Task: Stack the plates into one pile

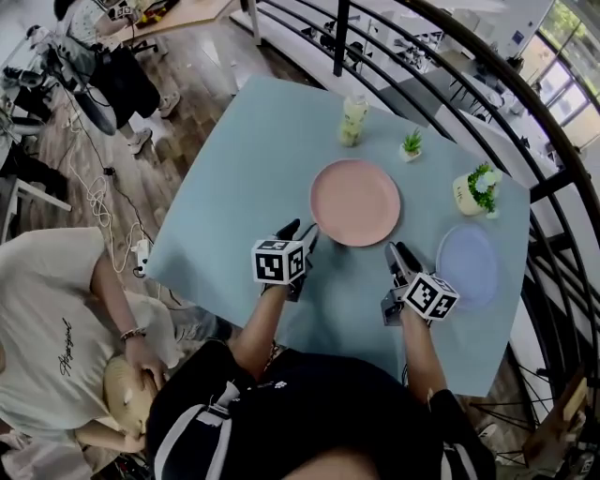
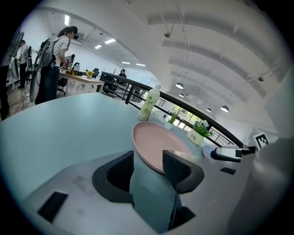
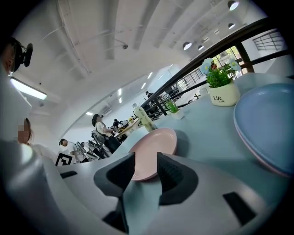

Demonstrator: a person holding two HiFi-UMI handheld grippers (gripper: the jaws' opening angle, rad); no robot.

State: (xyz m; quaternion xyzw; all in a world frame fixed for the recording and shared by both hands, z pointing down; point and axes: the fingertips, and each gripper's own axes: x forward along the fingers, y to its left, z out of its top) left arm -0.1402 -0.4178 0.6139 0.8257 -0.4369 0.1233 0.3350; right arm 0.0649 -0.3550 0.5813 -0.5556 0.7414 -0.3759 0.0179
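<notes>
Wood floor was laid under a far desk, black railing was curved past windows, white ceiling was dotted with round lights.

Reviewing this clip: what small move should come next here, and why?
Probably ease the left hand-held gripper forward until its open jaws straddle the pink plate's near rim. That rim lies just ahead, nothing is held, and the blue plate sits apart.

Left gripper hovering at near-left rim of pink plate, tilting slightly down, jaws standing apart, pads pressing nothing. Right gripper hovering just off plate's near-right rim, jaws likewise apart, empty. Left forearm and right forearm reaching toward plate's near edge.
</notes>
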